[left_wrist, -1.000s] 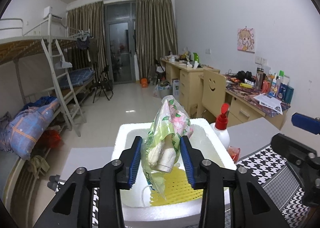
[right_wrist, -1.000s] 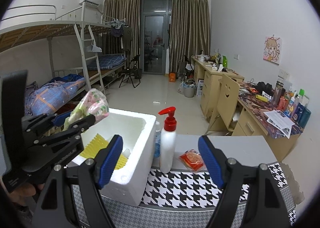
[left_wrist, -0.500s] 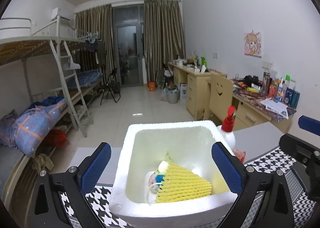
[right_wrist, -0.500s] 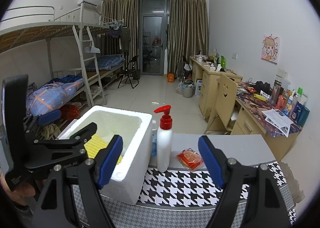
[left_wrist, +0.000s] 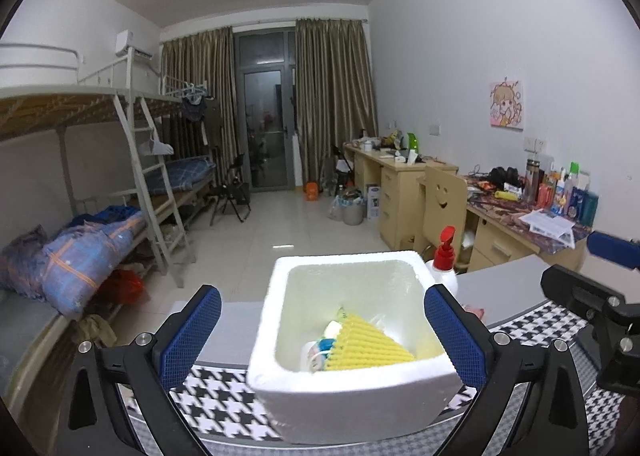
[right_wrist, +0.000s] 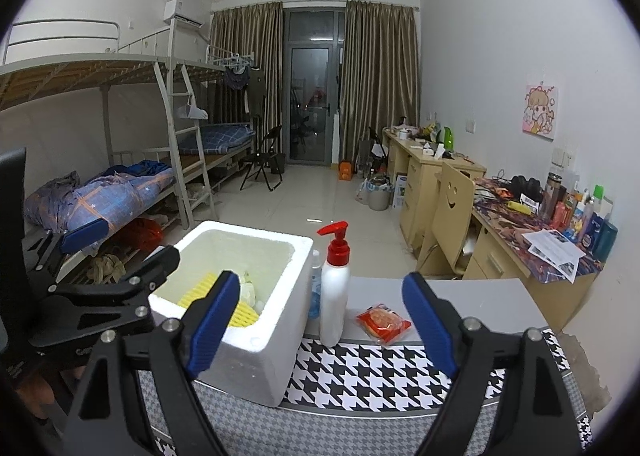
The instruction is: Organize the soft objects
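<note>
On the houndstooth table cover (right_wrist: 360,372) in front of me sits the white foam box (left_wrist: 352,404), and my left gripper (left_wrist: 322,340) now hangs over its near edge with its blue pads spread wide to either side and nothing between them; a second ago those pads were pinching a floral plastic bag with a pale roll inside, held upright above the box, and half a second ago they had already let go. That bag (left_wrist: 332,330) now lies low in the box, only partly showing beside the yellow ribbed foam sheet (left_wrist: 368,350) that leans across the bottom. Since the last frame my left view has drawn back a little, so the box looks smaller and more of the floor shows. My right gripper (right_wrist: 326,330) is also spread apart and empty, as it was before, hovering over the cover with the white pump bottle (right_wrist: 335,288) and its red head between its fingers in view, and a small red snack packet (right_wrist: 383,320) lying just right of the bottle on the grey table (right_wrist: 480,298). The packet's print is too small to read, and the bottle's side towards me is plain; I can make out no legible writing anywhere
</note>
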The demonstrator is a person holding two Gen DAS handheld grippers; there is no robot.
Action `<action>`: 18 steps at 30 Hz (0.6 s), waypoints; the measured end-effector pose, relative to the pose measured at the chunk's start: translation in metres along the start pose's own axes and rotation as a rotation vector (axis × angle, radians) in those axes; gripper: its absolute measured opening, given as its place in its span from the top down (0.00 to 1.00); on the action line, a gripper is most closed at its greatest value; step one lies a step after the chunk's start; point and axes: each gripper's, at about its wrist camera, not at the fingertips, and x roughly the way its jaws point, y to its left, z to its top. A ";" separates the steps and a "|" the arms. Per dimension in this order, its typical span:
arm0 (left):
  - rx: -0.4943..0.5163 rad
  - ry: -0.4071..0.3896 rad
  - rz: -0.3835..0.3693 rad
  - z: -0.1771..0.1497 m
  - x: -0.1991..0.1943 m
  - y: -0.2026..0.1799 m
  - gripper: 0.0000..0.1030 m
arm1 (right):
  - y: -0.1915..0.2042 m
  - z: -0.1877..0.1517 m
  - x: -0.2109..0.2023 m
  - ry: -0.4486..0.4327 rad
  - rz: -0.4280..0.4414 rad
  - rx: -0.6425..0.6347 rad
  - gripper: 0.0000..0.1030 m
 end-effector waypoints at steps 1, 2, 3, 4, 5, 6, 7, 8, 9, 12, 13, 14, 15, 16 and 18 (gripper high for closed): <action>0.010 0.001 0.006 -0.001 -0.003 -0.001 0.01 | 0.000 -0.001 -0.003 -0.005 -0.001 0.003 0.12; 0.012 0.002 0.008 -0.002 -0.005 -0.001 0.01 | 0.000 -0.001 -0.004 -0.009 -0.004 0.006 0.09; 0.007 0.002 0.008 -0.003 -0.008 0.000 0.01 | 0.000 -0.001 -0.006 -0.013 -0.007 0.007 0.08; 0.000 0.000 0.009 -0.004 -0.011 0.002 0.01 | 0.001 -0.002 -0.008 -0.018 -0.010 0.005 0.06; -0.006 -0.005 0.009 -0.004 -0.015 0.003 0.01 | 0.002 -0.002 -0.011 -0.023 -0.012 -0.002 0.06; -0.007 -0.008 0.007 -0.005 -0.018 0.004 0.01 | 0.004 -0.002 -0.013 -0.025 -0.014 -0.009 0.06; -0.008 -0.013 0.006 -0.006 -0.023 0.004 0.01 | 0.005 -0.002 -0.016 -0.027 -0.013 -0.013 0.06; -0.011 -0.016 0.004 -0.006 -0.026 0.006 0.01 | 0.006 -0.003 -0.019 -0.032 -0.011 -0.018 0.06; -0.017 -0.020 0.003 -0.006 -0.030 0.007 0.01 | 0.007 -0.003 -0.022 -0.036 -0.014 -0.022 0.06; -0.032 -0.028 -0.003 -0.005 -0.040 0.010 0.01 | 0.009 -0.004 -0.033 -0.052 -0.029 -0.038 0.06; -0.036 -0.032 -0.003 -0.005 -0.044 0.011 0.01 | 0.010 -0.003 -0.037 -0.057 -0.035 -0.042 0.06; -0.037 -0.037 -0.003 -0.005 -0.048 0.011 0.01 | 0.010 -0.003 -0.042 -0.065 -0.037 -0.043 0.06; -0.033 -0.043 -0.004 -0.004 -0.052 0.011 0.01 | 0.010 -0.003 -0.047 -0.070 -0.040 -0.040 0.06; -0.029 -0.050 -0.003 -0.004 -0.057 0.011 0.01 | 0.009 -0.002 -0.051 -0.073 -0.039 -0.033 0.06; -0.031 -0.062 -0.005 -0.006 -0.066 0.011 0.01 | 0.008 -0.002 -0.058 -0.075 -0.034 -0.022 0.06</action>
